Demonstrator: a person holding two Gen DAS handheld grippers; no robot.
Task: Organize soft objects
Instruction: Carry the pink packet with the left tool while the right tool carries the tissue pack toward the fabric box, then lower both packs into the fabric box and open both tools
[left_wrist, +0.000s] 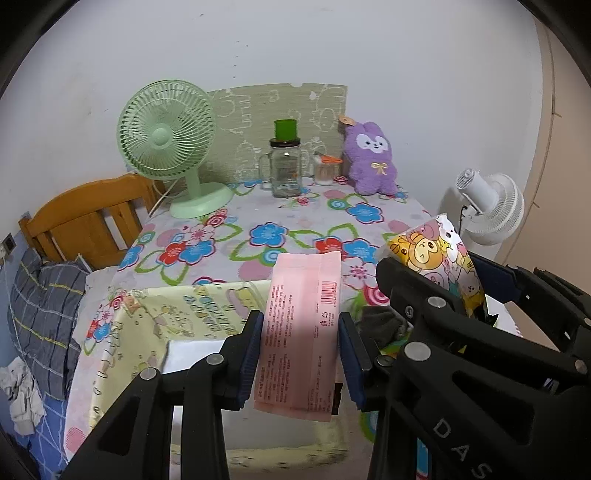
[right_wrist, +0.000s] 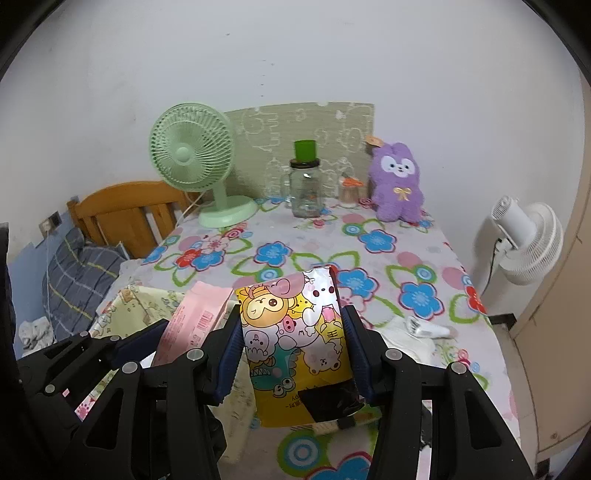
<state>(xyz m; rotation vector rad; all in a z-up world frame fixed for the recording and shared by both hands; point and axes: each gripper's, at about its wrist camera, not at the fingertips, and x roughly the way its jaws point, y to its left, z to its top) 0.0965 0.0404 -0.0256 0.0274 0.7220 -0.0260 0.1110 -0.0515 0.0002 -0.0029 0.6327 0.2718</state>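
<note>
Two packs (left_wrist: 299, 325) (right_wrist: 295, 339) in tongs (left_wrist: 300, 354) (right_wrist: 293, 354)

Black claw (left_wrist: 301, 354), blue pads (left_wrist: 253, 354), silver screws.

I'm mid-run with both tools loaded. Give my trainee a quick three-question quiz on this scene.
1. True or false: the left tool grips a pink pack.
2. What does the right tool grip? A) a yellow cartoon pack B) the purple plush C) the glass jar
3. Fill in: the plush stands at the table's far edge, to the ____ of the green fan as seen in both views.

Key: 1 true; 2 A; 3 right.
</note>
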